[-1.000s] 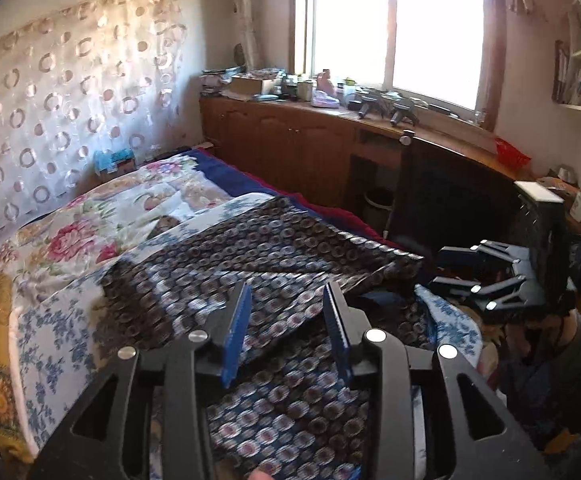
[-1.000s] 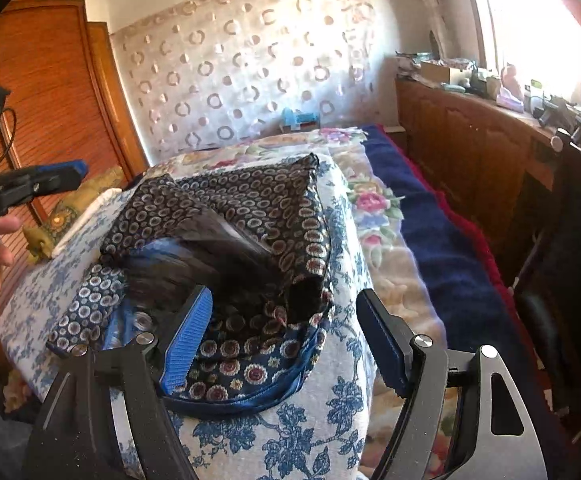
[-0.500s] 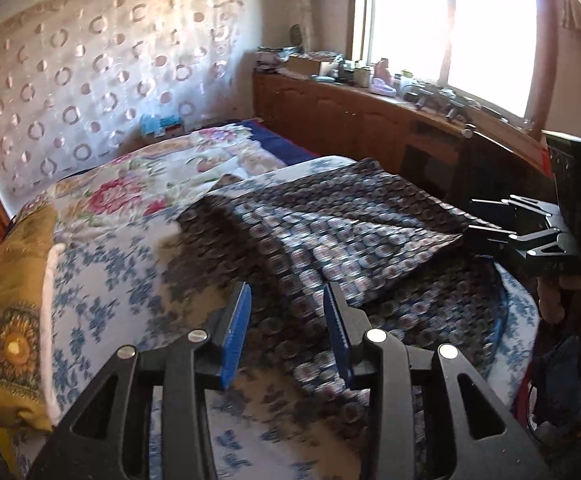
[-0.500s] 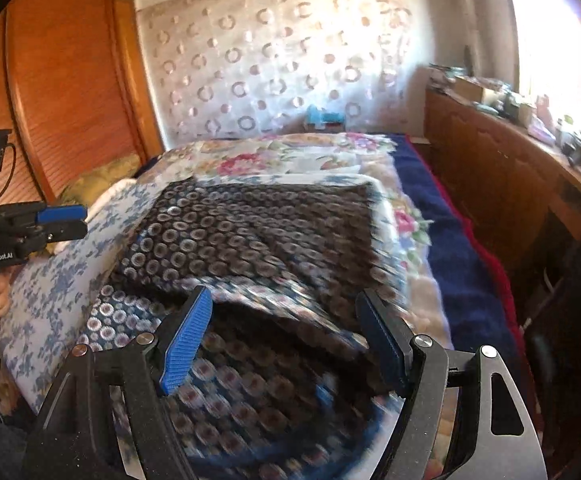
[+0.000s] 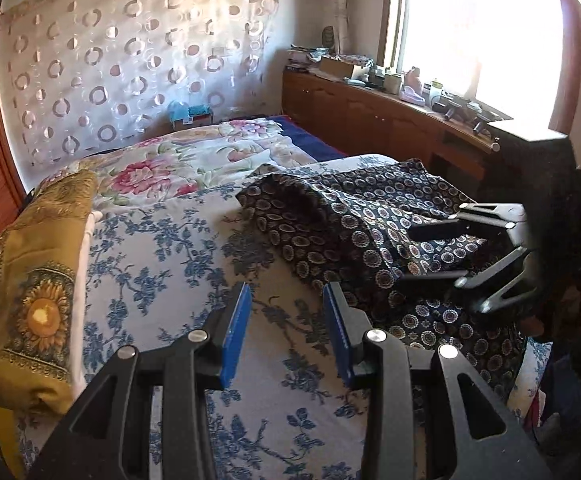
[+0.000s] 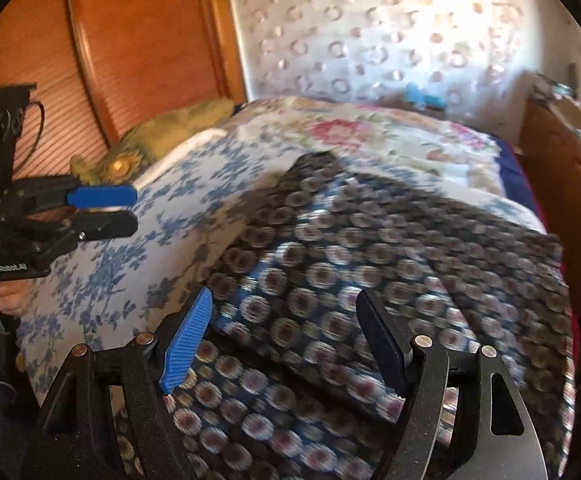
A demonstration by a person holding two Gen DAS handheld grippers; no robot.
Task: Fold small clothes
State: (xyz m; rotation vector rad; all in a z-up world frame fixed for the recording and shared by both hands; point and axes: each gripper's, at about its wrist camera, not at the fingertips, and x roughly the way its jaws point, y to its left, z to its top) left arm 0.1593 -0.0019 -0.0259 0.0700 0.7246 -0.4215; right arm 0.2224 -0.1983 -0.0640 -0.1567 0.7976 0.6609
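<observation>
The left claw [image 5: 286,312], black-framed with blue pads, stands at the lower centre of the left wrist view, its jaws narrowly parted with nothing between them; under it lies the white bedspread printed with blue flowers [image 5: 162,264], which the pads do not touch. The right claw [image 6: 286,320], of the same black frame, fills the bottom of the right wrist view with its jaws wide apart and empty; it hangs over the dark navy garment patterned with small pale rings [image 6: 370,248], which spreads blurred across the centre and right of that view; whether the tips touch the cloth I cannot tell. In the left wrist view the same garment [image 5: 354,216] lies rumpled at centre right on the bedspread, with the right claw [image 5: 406,256] over its right part at the right edge of the frame. In the right wrist view the left claw [image 6: 132,208] shows at middle left, gripped from below by a hand [image 6: 8,298], above the blue-flowered bedspread [image 6: 102,276]. Further out: a mustard cushion with a sunflower print [image 5: 30,280] at the left edge; a quilt with pink roses [image 5: 178,160] toward the upper centre; a pale curtain with ring cut-outs [image 5: 130,60] behind the bed; a long wooden bench [image 5: 370,120] under the bright window at upper right.
</observation>
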